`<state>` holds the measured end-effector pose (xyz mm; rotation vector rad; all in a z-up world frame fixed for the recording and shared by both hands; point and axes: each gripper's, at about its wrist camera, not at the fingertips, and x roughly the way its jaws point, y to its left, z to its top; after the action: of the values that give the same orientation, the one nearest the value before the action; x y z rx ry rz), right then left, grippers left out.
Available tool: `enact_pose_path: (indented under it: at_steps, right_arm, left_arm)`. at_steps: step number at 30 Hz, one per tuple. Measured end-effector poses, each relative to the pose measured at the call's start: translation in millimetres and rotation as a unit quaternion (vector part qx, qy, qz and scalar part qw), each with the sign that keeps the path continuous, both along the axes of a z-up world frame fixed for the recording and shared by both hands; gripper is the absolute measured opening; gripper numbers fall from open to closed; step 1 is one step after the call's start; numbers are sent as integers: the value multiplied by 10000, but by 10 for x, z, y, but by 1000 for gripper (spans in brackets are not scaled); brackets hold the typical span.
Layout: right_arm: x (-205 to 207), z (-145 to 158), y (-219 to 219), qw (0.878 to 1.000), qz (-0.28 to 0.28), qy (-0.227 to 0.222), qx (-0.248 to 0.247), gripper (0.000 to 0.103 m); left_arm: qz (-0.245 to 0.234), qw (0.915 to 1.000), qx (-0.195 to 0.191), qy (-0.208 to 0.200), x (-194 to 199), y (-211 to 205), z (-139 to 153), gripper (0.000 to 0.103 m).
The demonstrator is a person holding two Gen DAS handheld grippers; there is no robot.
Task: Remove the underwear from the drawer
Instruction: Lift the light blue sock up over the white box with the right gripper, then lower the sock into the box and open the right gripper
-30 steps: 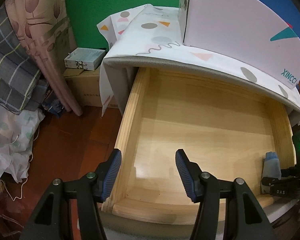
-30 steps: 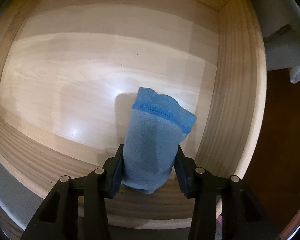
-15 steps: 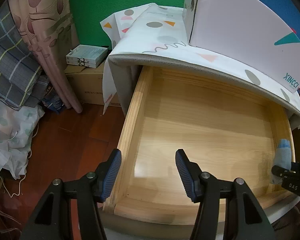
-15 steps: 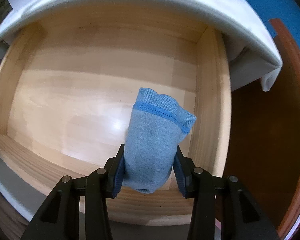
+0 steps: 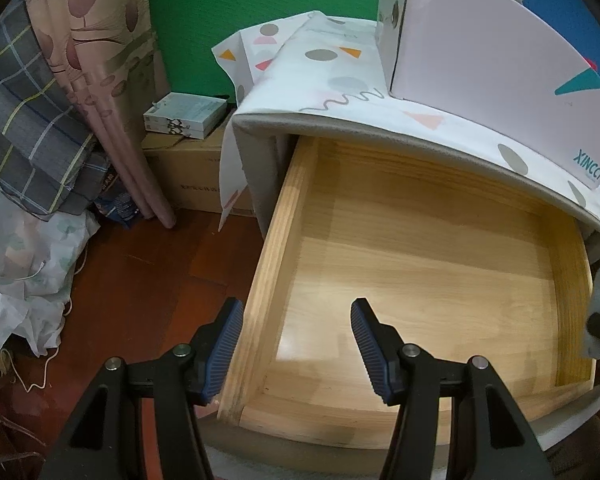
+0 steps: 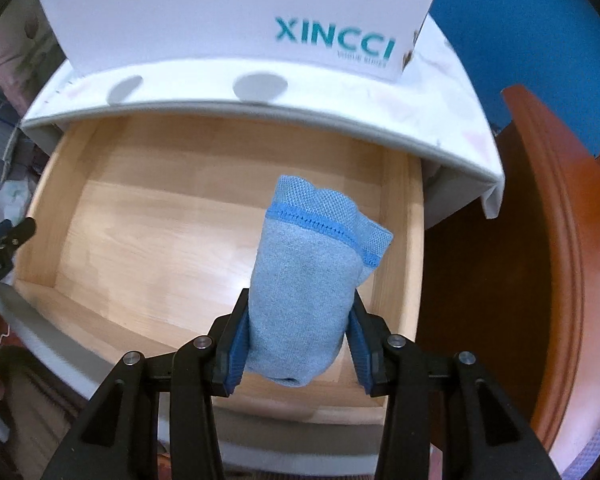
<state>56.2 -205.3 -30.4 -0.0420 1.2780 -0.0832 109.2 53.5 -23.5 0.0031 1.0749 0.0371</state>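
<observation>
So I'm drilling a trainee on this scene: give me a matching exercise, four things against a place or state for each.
Things:
1. underwear
2. drawer
3. white box
4. left gripper

Places or states:
A. pulled open, nothing on its floor
B. on top of the cabinet
C. clamped in the right gripper
D. open, holding nothing

Pairs: 1-C, 2-A, 3-B, 4-D
</observation>
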Motion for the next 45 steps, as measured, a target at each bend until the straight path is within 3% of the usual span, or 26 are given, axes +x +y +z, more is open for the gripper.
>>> enact_pose_path:
  at_steps: [14,28,36,45]
  right_arm:
    - [42,937,-106,9970,79,-733,252,40]
    - [850,1830,-155,9870,-121,-1599,136,40]
    - [1395,1987,-159,9852,-294,-1676,-223,41]
    - [1875,1802,-157,9888,-365,-1363,-491,41]
  left_arm:
    - [-57,9999,11,-83,-3,-14,16,58]
    - [2,9999,-39,-159,-6,12,44,58]
    - [8,9998,-15,-176,-27,9,46,58]
    - [8,9998,-35,-204,-22,-4,64,58]
